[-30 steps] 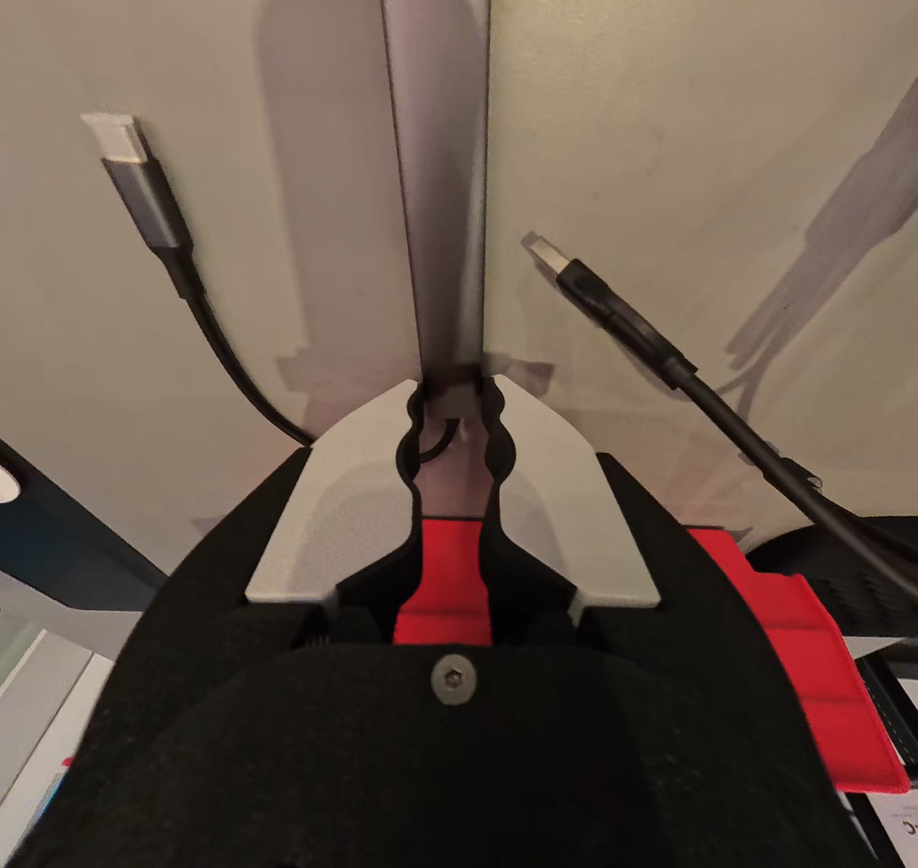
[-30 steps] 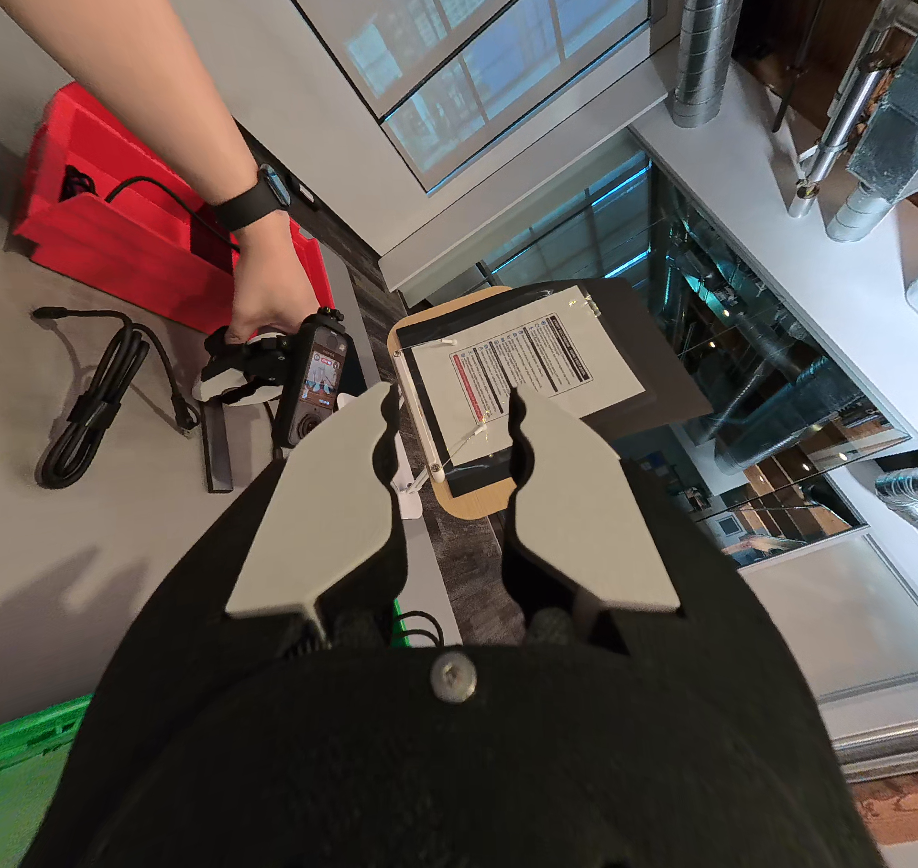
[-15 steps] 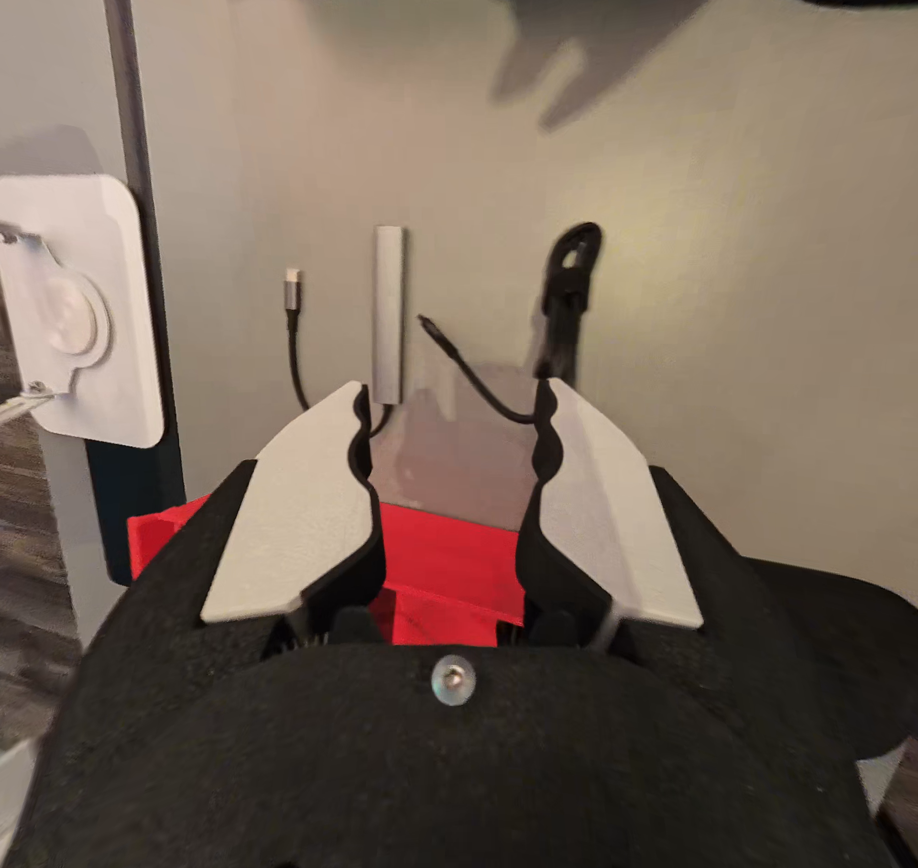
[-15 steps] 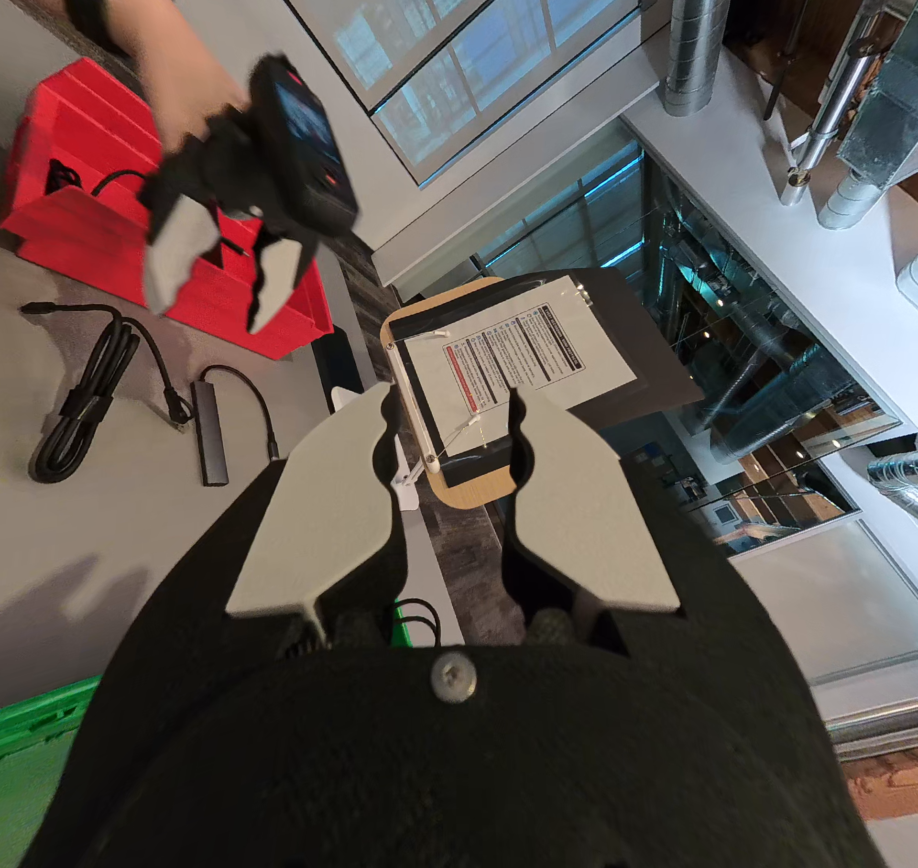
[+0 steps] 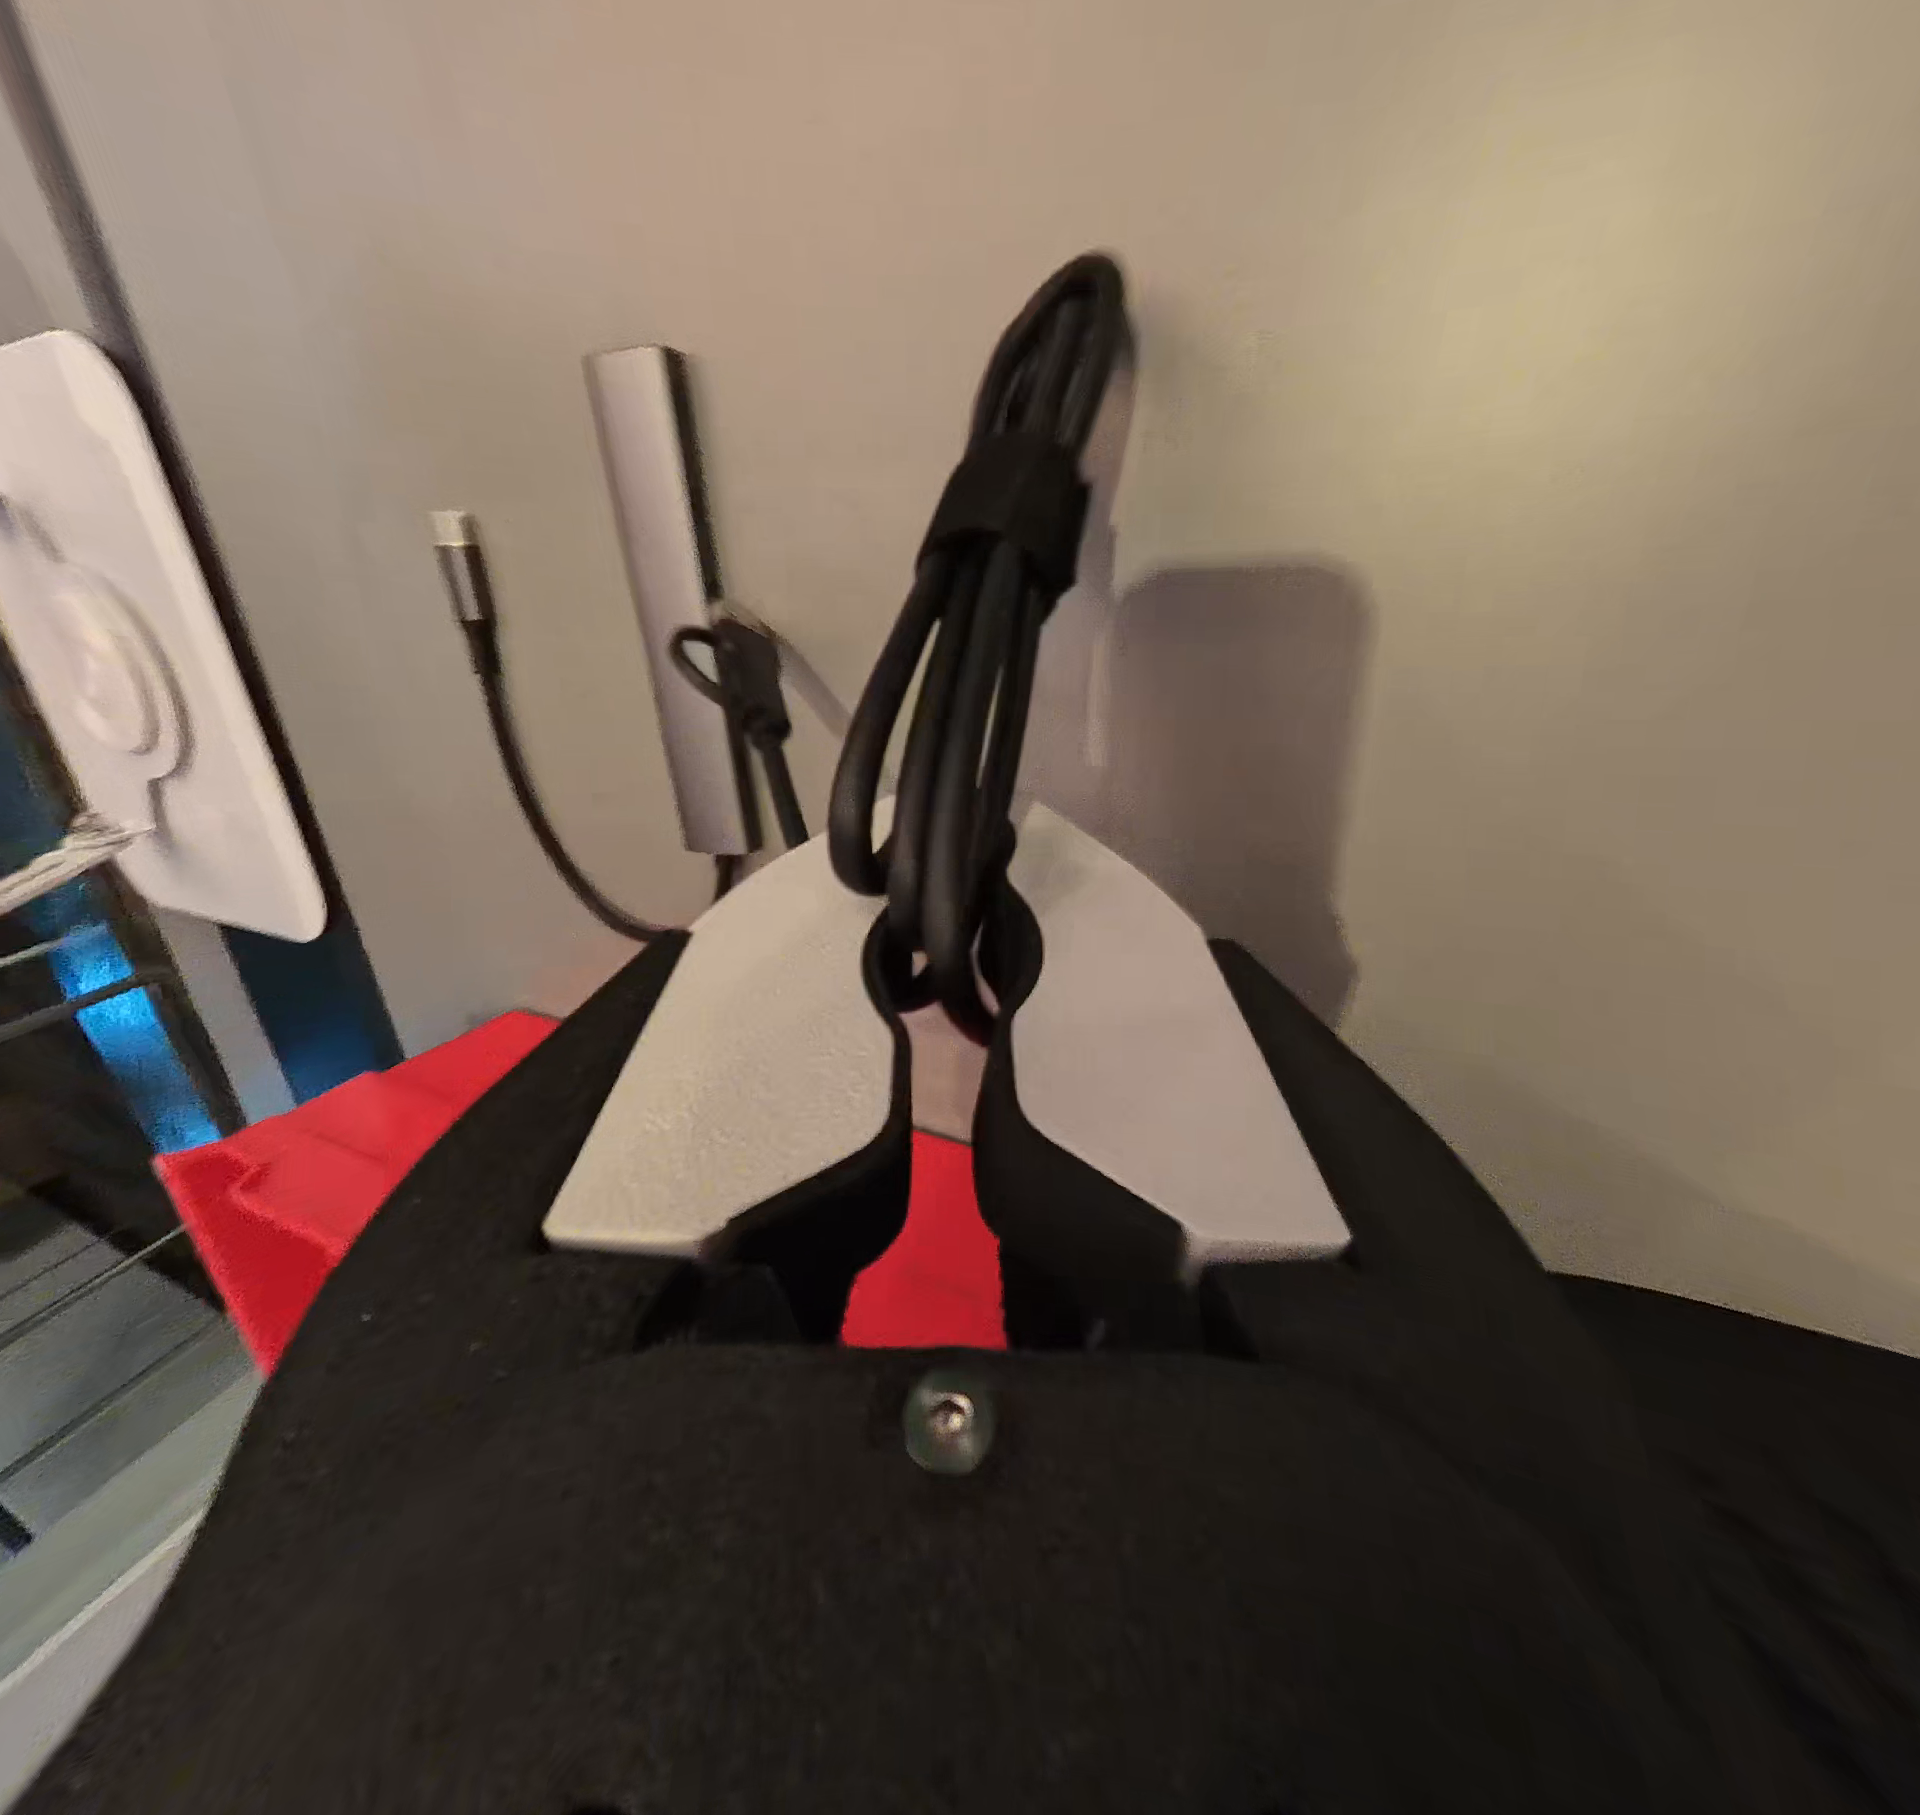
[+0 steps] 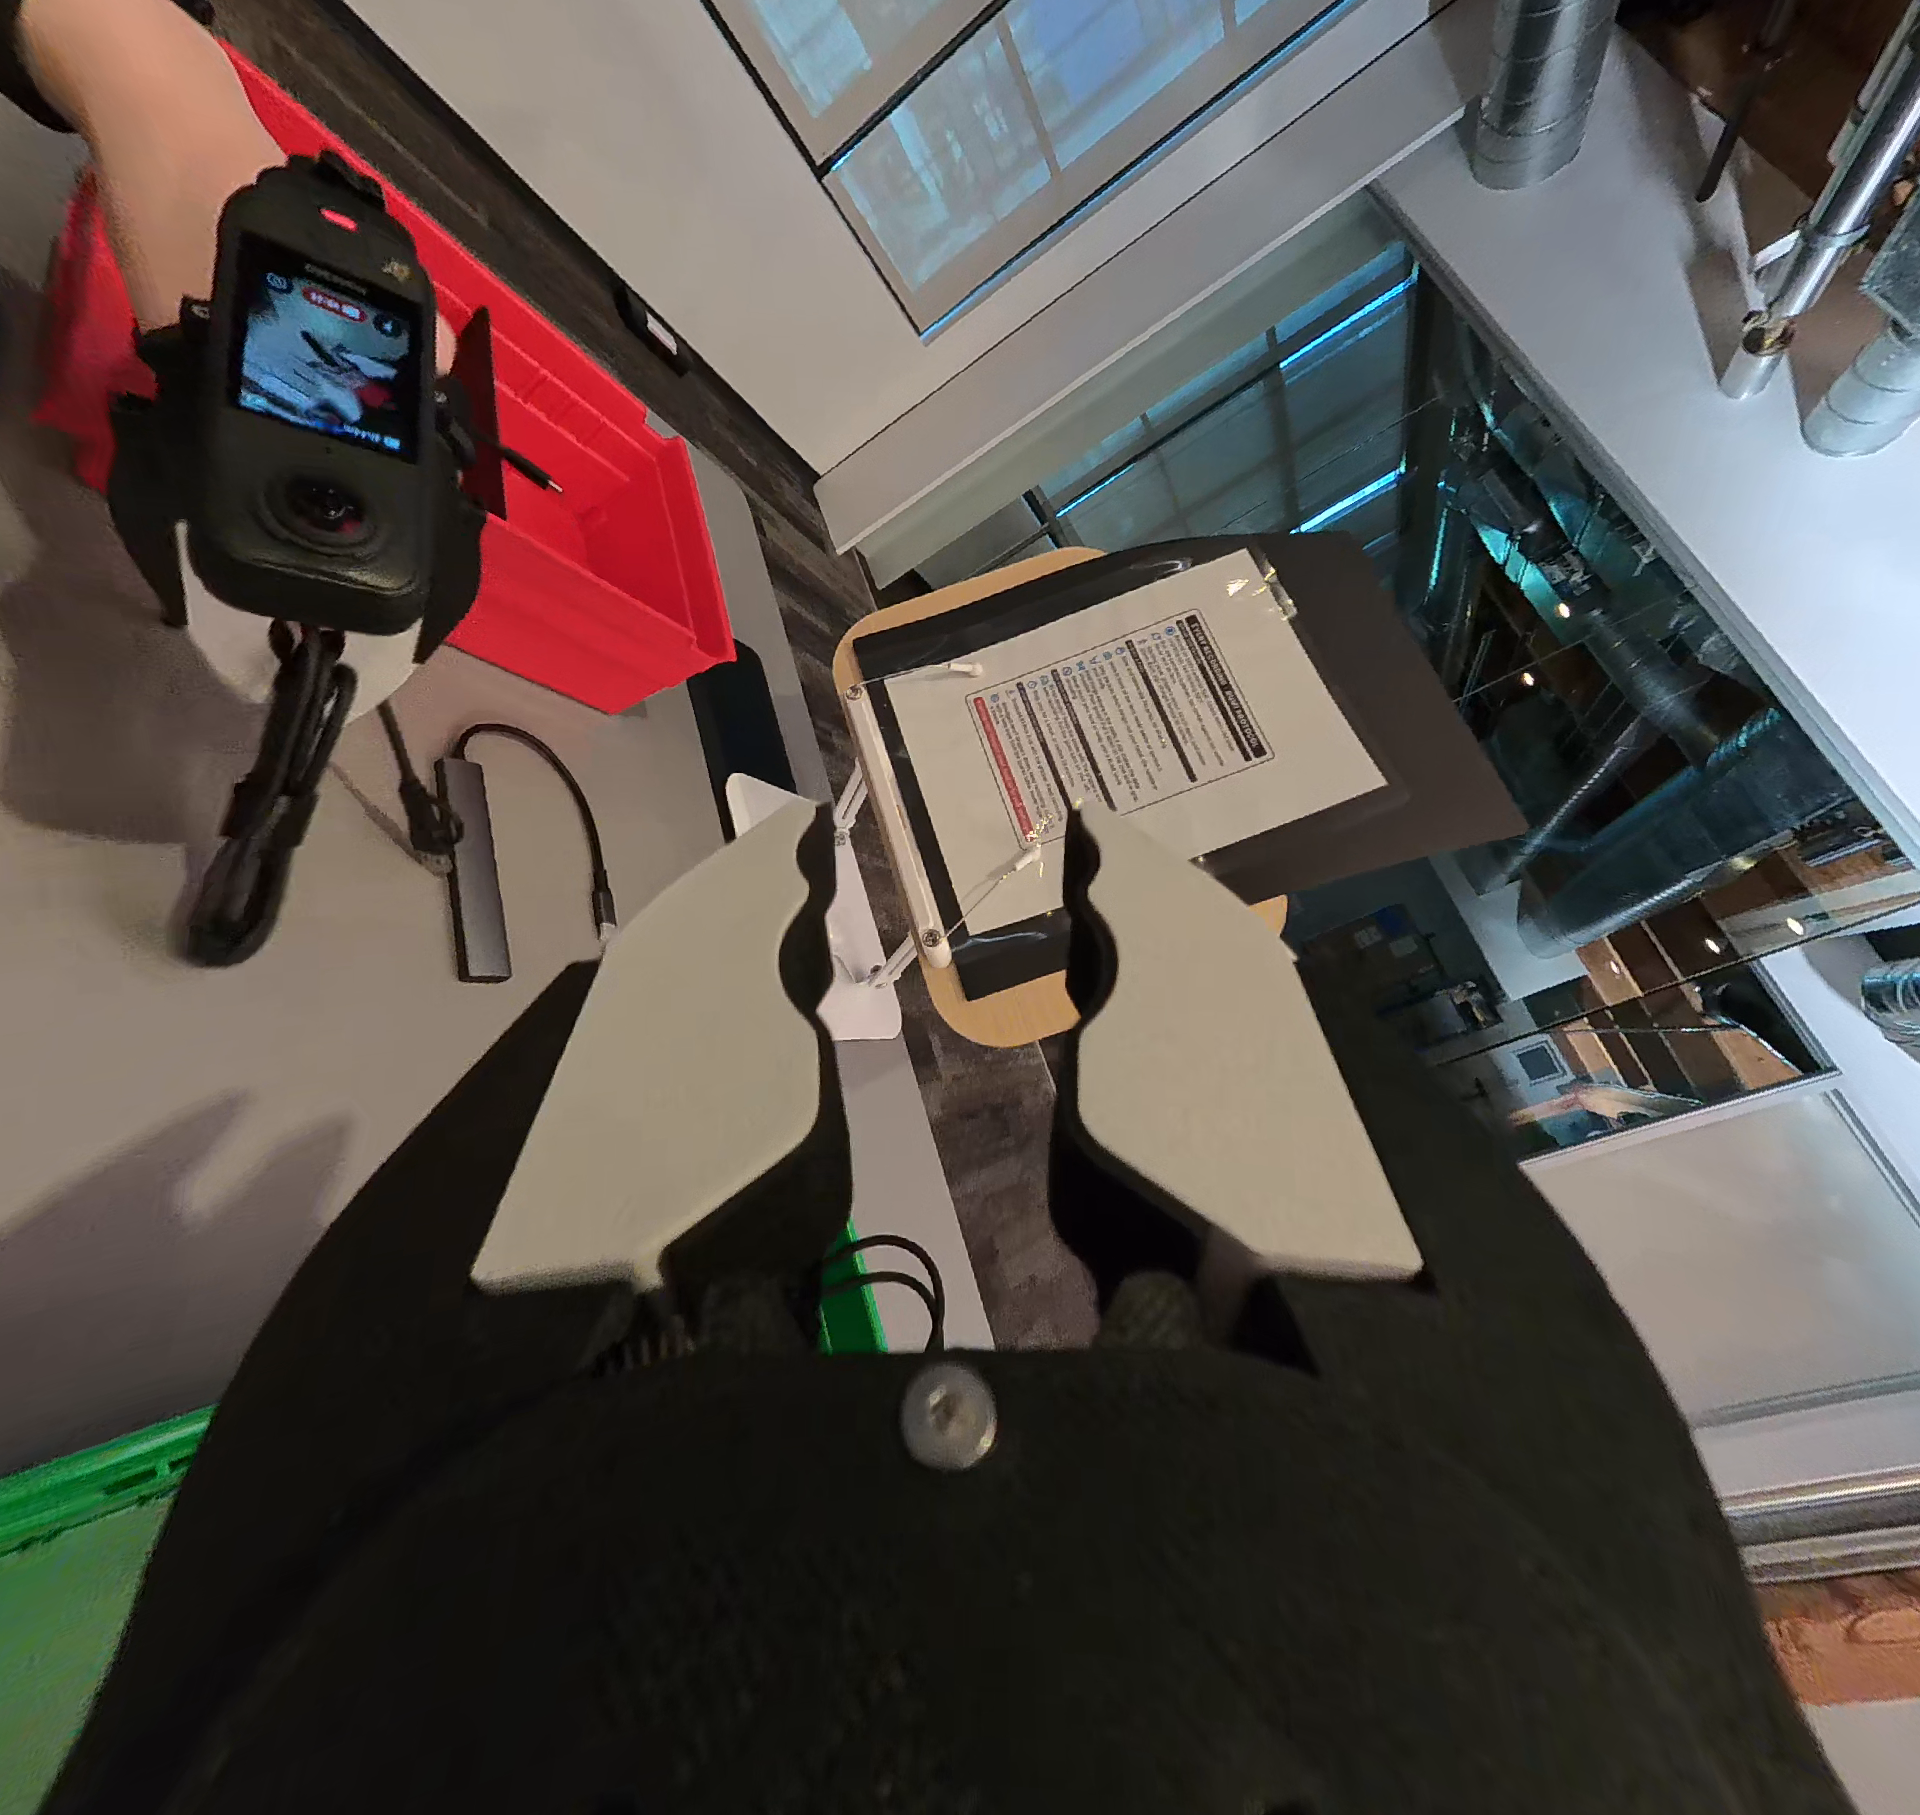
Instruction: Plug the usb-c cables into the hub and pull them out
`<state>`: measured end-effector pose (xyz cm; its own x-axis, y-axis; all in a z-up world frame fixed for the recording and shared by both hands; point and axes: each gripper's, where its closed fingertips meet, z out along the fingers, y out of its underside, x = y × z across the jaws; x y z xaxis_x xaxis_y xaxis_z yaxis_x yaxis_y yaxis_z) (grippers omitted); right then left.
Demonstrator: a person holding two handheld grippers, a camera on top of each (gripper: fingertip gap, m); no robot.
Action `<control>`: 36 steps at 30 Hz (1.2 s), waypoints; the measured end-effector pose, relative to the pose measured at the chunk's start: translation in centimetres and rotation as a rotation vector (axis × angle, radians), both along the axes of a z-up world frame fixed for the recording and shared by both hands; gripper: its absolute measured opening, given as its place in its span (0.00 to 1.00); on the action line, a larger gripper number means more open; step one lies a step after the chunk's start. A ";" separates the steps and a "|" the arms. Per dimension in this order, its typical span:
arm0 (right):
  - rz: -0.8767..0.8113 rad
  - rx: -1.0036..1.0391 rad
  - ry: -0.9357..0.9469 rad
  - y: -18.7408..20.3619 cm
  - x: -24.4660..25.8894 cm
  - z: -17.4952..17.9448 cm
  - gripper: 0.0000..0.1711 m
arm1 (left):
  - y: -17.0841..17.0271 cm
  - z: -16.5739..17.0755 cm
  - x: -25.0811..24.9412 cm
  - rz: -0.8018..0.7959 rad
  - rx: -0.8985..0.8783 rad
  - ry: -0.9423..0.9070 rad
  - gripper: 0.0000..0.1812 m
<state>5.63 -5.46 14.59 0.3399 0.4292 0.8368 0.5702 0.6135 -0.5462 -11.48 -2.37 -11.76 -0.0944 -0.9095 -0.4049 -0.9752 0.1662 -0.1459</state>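
Left wrist view, left to right: white plate-like mount (image 5: 135, 643) at the surface (image 5: 1507, 415) edge, then the hub's own short cable with its silver plug (image 5: 457, 560) lying free on the surface, then the grey hub (image 5: 655, 570) lying flat. A black plug (image 5: 743, 648) sits against the hub's right side, looks plugged in but blurred, can't be sure. Right of that, the bundled black cable (image 5: 997, 602), tied with a black strap, held up off the surface. Left gripper (image 5: 951, 924) jaws nearly closed, clamped on the lower loops of the bundle. Red bin (image 5: 301, 1194) below, behind the gripper.

Right wrist view, left to right: person's hand (image 6: 135, 103) holding the left gripper (image 6: 301, 622), with a camera (image 6: 322, 415) on top and the cable bundle (image 6: 260, 809) hanging from its jaws down to the surface (image 6: 260, 1090). Red bin (image 6: 592, 560) behind it. Hub (image 6: 473, 872) flat on the surface just right of the bundle. Green bin (image 6: 62, 1609) at the lower left corner. Right gripper (image 6: 940, 820) jaws apart, holding nothing, raised off past the surface edge over a small round table (image 6: 997, 1012) carrying a printed sheet (image 6: 1143, 716).
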 end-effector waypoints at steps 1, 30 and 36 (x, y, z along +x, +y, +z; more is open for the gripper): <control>-0.002 0.001 -0.003 0.1 0.0 0.0 0.25 | 0.2 0.6 0.1 0.012 0.008 -0.009 0.03; 0.307 -0.937 0.249 2.5 -16.8 -7.9 0.16 | 2.5 24.0 3.1 0.258 -0.130 -1.123 0.03; 0.246 -0.937 0.204 3.6 -17.3 -9.8 0.04 | 1.9 23.5 3.7 0.240 -0.158 -1.092 0.03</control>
<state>-11.70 -1.83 4.79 0.2521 0.9659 0.0587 0.3260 -0.0276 -0.9450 -7.74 -0.47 11.78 0.4240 -0.9047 -0.0425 -0.3171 -0.1043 -0.9426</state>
